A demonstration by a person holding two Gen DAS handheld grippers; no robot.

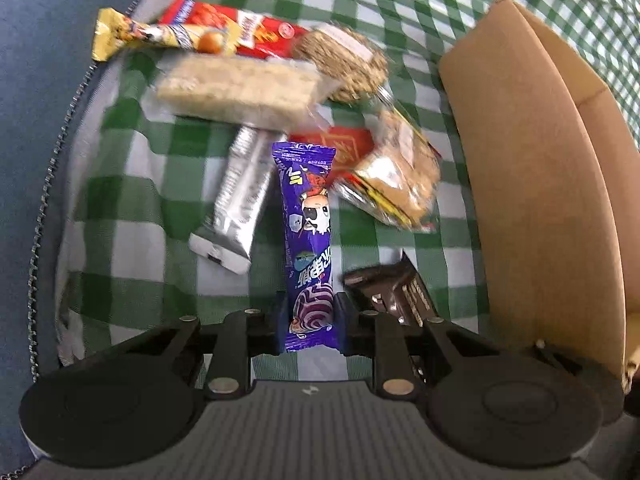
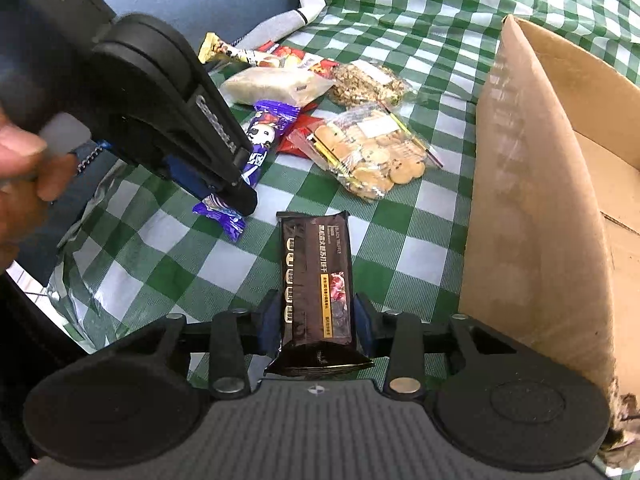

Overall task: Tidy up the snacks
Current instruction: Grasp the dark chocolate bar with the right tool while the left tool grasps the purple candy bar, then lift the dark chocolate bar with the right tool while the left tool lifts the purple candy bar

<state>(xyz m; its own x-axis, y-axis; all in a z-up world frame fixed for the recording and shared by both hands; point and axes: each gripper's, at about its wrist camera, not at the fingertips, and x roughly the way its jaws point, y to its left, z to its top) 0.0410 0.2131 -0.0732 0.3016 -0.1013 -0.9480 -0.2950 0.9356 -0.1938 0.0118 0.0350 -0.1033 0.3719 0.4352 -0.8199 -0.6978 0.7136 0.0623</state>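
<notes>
My left gripper [image 1: 308, 320] is shut on a purple snack bar [image 1: 306, 236], gripped near its lower end; the bar points away over the green checked cloth. In the right wrist view the left gripper [image 2: 216, 196] holds the purple bar [image 2: 260, 144] at the left. My right gripper [image 2: 316, 320] is shut on a dark brown chocolate biscuit pack [image 2: 316, 276], which also shows in the left wrist view [image 1: 394, 292]. An open cardboard box [image 1: 540, 184] stands at the right, also in the right wrist view [image 2: 532, 208].
Loose snacks lie on the cloth: a silver bar [image 1: 240, 196], a rice crisp pack [image 1: 236, 92], a yellow bar [image 1: 160, 36], red packs [image 1: 240, 28], an oat pack [image 1: 344, 64], a cookie bag [image 2: 372, 152]. A blue chair [image 1: 36, 80] is left.
</notes>
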